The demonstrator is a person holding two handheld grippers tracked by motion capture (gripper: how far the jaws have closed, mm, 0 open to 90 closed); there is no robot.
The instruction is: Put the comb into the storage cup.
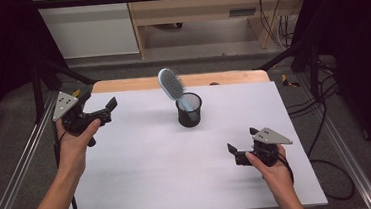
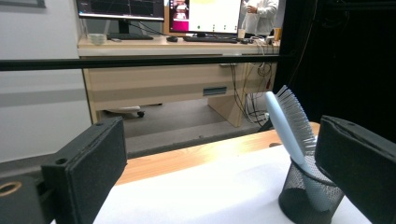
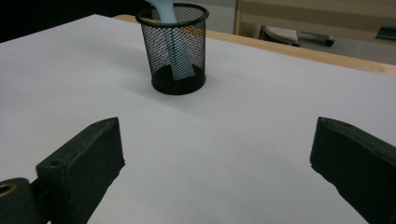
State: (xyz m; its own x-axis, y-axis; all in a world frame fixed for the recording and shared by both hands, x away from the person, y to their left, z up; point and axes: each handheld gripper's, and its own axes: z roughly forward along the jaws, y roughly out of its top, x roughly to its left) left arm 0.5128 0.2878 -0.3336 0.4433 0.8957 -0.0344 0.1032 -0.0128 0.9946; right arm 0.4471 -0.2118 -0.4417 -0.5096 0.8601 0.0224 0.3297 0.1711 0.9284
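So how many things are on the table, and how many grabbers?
Hairbrush: 1
Black mesh cup: 1
Grabbers: 2, the left gripper and the right gripper, both open
Total: 4

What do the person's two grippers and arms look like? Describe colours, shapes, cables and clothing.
Both the left gripper and the right gripper are black, each with two blocky, flat-faced fingers that have a small round hole near the tip. A grey three-cornered plate with dark dots tops each one. A black cable trails from the left. The forearms are bare, with no sleeves.
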